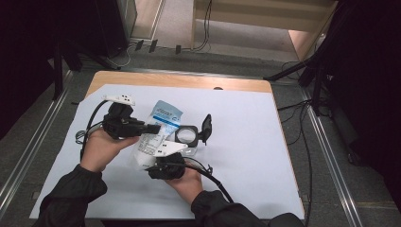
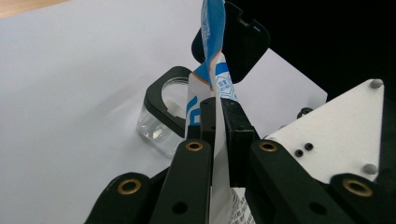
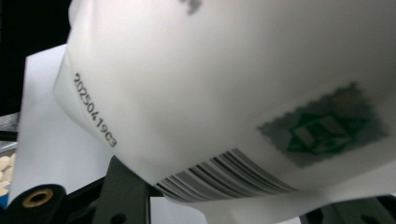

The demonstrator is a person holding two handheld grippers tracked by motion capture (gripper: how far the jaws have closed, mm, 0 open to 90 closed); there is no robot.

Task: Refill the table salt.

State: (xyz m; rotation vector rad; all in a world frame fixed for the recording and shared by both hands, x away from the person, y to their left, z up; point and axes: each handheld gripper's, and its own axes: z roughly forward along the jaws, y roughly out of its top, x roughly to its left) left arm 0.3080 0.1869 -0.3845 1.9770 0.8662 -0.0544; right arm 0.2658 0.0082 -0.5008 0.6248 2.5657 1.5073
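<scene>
Pouch: I see a blue-and-white pouch [image 1: 158, 130] held up off the white sheet, just left of the clear jar and partly over it in the high view. In the left gripper view the pouch [image 2: 212, 60] rises edge-on, its blue top curling above the jaws. In the right gripper view its white back [image 3: 224, 88] shows a printed date code, a barcode and a green mark.

Left gripper: My left gripper [image 1: 151, 128] sits left of the jar, its jaws pointing toward it. The jaws are pressed together on the pouch's edge; in its own view the left gripper [image 2: 218, 116] has the film pinched flat between the pads.

Right gripper: My right gripper [image 1: 163, 163] is below the jar, nearer me, at the pouch's lower end. Its jaws stand partly apart with the bulging bottom of the pouch between them; I cannot tell whether the pads press on it.

Jar: The clear jar [image 1: 187, 137] with a black collar stands on the sheet, mouth open, its black flip lid [image 1: 206, 126] tipped back on the right side.

Sheet: The white sheet [image 1: 246, 142] covers most of the wooden table [image 1: 189, 81] under the jar.
</scene>
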